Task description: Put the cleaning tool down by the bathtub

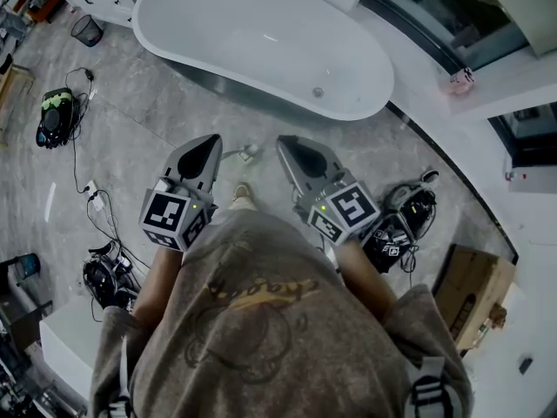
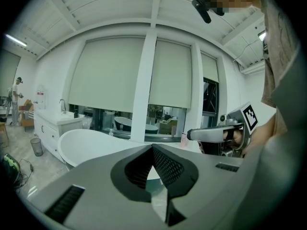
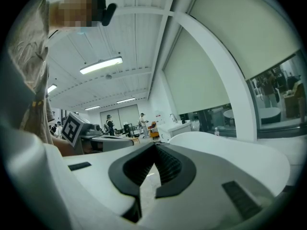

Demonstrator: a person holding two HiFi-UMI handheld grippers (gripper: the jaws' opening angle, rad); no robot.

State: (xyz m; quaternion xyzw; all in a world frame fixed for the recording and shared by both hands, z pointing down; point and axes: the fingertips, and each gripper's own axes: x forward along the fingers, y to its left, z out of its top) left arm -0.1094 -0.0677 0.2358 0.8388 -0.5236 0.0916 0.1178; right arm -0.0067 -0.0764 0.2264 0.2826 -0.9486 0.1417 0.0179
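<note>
Bathtub [image 1: 261,33] white; floor [image 1: 157,111] grey, marbled; shirt [image 1: 261,320] grey-brown, printed.

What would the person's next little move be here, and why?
Probably just draw both back and stop. The left hand-held gripper and right hand-held gripper are shut with nothing between their jaws, while a small pale object, perhaps the cleaning tool, already lies on the grey stone floor beside the white oval bathtub.
</note>
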